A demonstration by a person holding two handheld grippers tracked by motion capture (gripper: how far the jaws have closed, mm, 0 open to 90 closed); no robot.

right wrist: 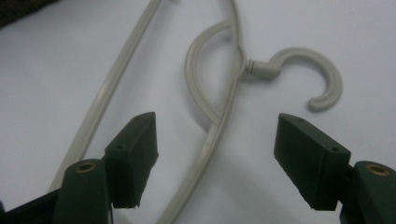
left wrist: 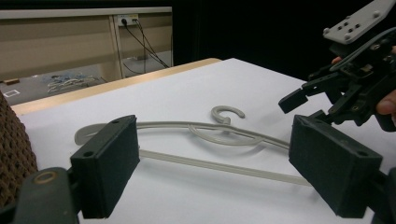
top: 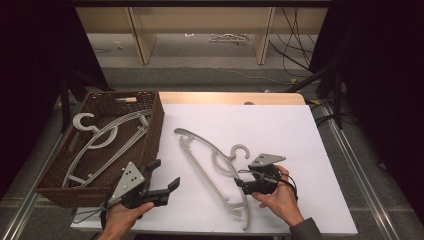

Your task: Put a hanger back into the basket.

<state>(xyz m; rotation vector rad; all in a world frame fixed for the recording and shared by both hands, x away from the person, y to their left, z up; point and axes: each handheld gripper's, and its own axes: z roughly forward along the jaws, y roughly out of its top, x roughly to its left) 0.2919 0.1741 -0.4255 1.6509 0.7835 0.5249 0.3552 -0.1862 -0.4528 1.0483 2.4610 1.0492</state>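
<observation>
While the grey hanger lies flat on the white table beside the basket, right tongs are held open over its neck (for pickup, likely); left tongs open, empty

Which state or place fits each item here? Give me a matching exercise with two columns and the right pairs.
Things:
1. hanger on the table
2. wicker basket
3. left gripper
4. right gripper

States or places:
A. open, hovering right over the hanger's upper arm beside its hook
B. lying flat on the white tabletop
C. at the table's left edge, grey hangers inside
D. open and empty, next to the basket

Pairs: 1-B, 2-C, 3-D, 4-A
</observation>
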